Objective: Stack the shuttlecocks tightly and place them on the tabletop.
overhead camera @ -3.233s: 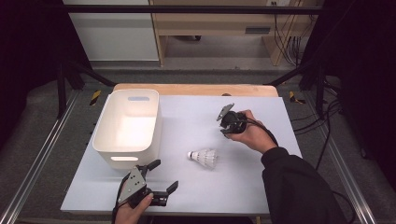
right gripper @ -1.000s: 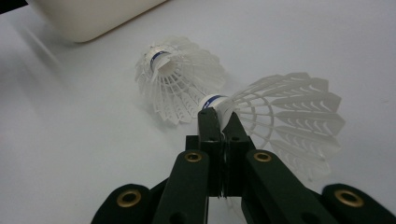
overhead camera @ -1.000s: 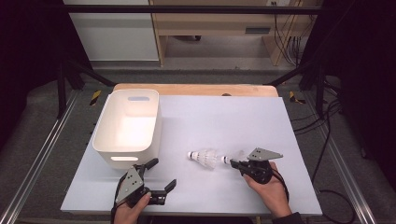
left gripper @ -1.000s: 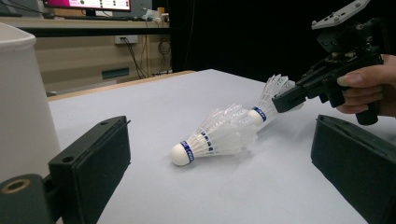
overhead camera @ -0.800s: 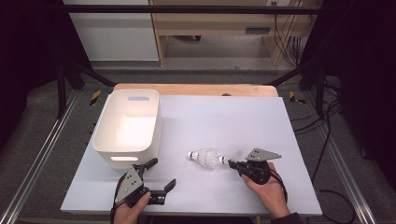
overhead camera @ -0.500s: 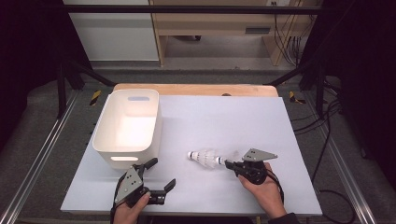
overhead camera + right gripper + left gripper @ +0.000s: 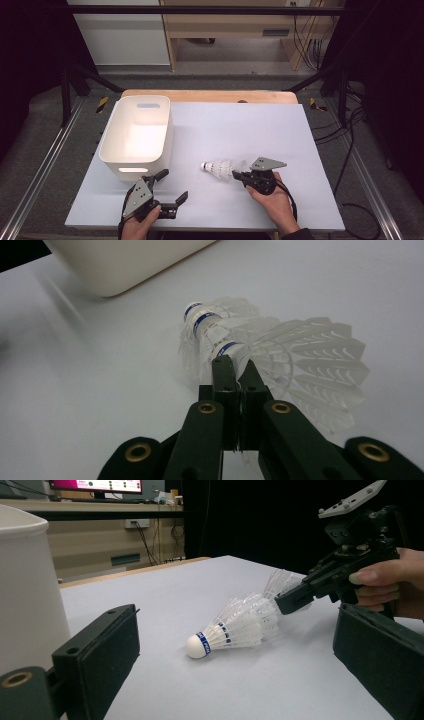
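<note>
On the pale tabletop [image 7: 300,130], the white bin [image 7: 137,135] sits at the far left, while my left gripper [image 7: 167,192] waits at the near edge, jaws wide apart. My right gripper [image 7: 239,175], which hung well above the far right side seconds ago, has come down and slid left to the shuttlecock [image 7: 217,168] lying on its side near the middle. Its jaws are pinched together on the feathered skirt [image 7: 300,360]; the cork tip [image 7: 196,645] points toward the bin. I judge the shuttlecock caught and ready for lifting.
</note>
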### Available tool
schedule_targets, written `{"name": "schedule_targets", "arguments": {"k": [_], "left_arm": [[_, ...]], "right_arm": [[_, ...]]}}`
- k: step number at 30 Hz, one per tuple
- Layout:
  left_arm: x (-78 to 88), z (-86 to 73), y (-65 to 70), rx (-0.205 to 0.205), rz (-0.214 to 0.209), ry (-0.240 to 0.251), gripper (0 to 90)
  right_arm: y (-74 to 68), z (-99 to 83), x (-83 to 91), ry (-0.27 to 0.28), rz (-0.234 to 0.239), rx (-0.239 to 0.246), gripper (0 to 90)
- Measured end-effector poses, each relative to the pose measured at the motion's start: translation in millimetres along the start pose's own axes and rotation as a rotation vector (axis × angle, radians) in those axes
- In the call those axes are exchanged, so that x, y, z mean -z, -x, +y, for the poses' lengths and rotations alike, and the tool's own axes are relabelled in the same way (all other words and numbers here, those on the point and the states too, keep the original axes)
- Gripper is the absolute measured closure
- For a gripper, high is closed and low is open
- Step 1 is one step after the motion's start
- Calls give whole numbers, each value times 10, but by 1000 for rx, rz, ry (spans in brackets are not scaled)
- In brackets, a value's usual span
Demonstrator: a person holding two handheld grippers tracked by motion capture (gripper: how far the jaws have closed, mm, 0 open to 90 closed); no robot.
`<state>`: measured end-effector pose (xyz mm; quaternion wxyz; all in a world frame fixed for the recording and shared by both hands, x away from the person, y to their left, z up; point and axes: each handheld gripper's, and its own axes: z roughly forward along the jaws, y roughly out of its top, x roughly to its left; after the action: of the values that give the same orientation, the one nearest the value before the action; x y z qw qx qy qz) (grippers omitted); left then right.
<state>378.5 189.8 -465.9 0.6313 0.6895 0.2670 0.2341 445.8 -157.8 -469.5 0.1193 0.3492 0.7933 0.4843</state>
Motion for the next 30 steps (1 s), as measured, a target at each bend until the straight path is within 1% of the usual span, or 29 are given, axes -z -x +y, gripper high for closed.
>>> {"name": "schedule_targets", "arguments": {"k": [2, 5, 12, 16, 23, 30], "left_arm": [[0, 1, 2, -2, -2, -1, 46], [-2, -1, 1, 2, -1, 0, 46], [-2, 0, 4, -3, -2, -3, 46], [-8, -4, 7, -3, -3, -4, 46], [-6, 0, 15, -2, -4, -3, 46], [-12, -4, 15, -2, -6, -4, 46]], "right_arm": [[-12, 15, -38, -1, 2, 6, 894], [-16, 31, -83, 4, 2, -1, 894], [-11, 28, -165, -3, 2, -8, 892], [-9, 28, -183, -7, 4, -10, 890], [-16, 18, -187, -14, 1, 4, 887], [-35, 8, -174, -44, -3, 26, 877]]}}
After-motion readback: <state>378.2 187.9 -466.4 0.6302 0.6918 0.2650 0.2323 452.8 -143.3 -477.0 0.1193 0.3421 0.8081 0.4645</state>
